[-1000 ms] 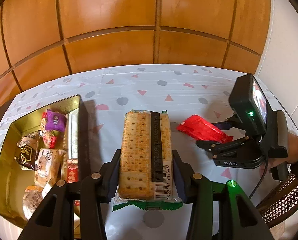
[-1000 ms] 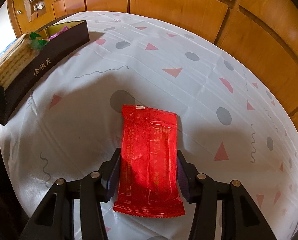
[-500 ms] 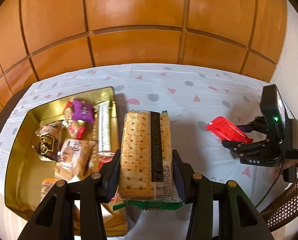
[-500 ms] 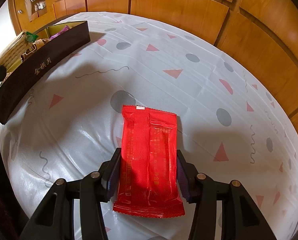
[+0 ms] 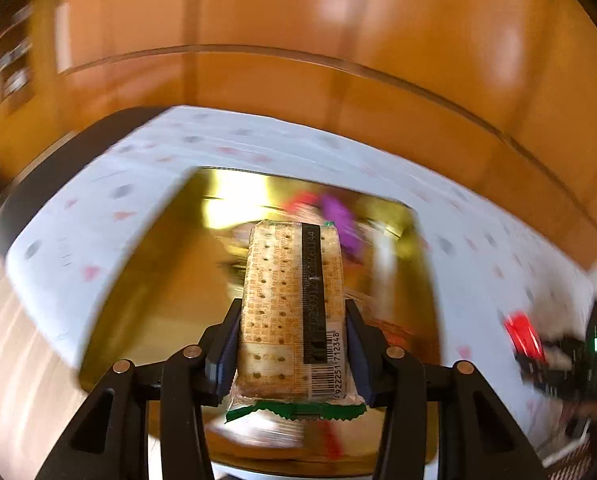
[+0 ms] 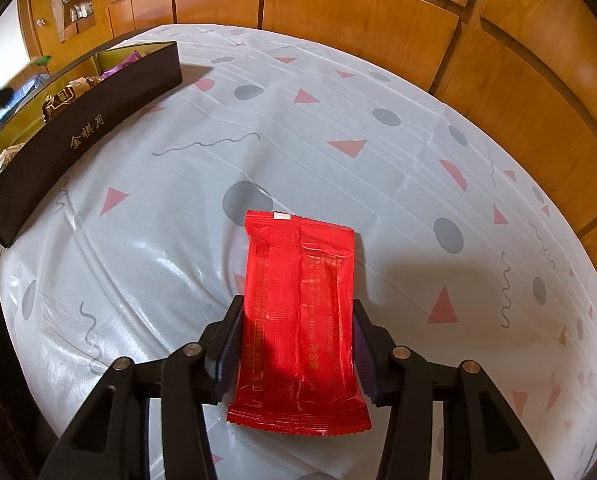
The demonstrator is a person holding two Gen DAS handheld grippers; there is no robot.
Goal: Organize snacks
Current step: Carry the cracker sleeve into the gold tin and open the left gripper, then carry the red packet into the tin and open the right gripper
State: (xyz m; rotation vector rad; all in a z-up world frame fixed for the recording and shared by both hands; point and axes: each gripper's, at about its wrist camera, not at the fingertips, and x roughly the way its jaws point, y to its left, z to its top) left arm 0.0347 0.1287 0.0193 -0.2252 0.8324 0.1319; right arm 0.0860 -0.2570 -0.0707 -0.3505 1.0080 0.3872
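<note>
A long pack of crackers (image 5: 292,308), clear-wrapped with a black strip, a barcode and a green crimped end, is clamped between the 2 fingers (image 5: 228,344) of the left gripper (image 5: 292,344), which press on its 2 long sides. The pack hangs in the air above a gold-lined tin box (image 5: 146,280) that sits on the counter (image 5: 98,224). This view is blurred, so the snacks inside the box read only as smears of purple, red and brown beyond the pack's far end. Far to the right in the same view, small and blurred, the other gripper shows with a red packet. In the right wrist view that red packet (image 6: 298,312) is sharp: a flat, glossy foil sachet with a back seam and fine gold print, gripped along its 2 long edges by the fingers (image 6: 228,344) of the right gripper (image 6: 296,346). Its far end lies on or just above the counter's cloth, which one I cannot tell. The cloth (image 6: 338,152) is pale with grey dots, pink triangles and thin squiggles. At the upper left of this view the tin box stands well apart from the red packet, its dark outer wall bearing gold characters, with wrapped snacks (image 6: 74,88) visible over the rim. Orange-brown wood panelling (image 6: 338,8) rises behind the counter.
</note>
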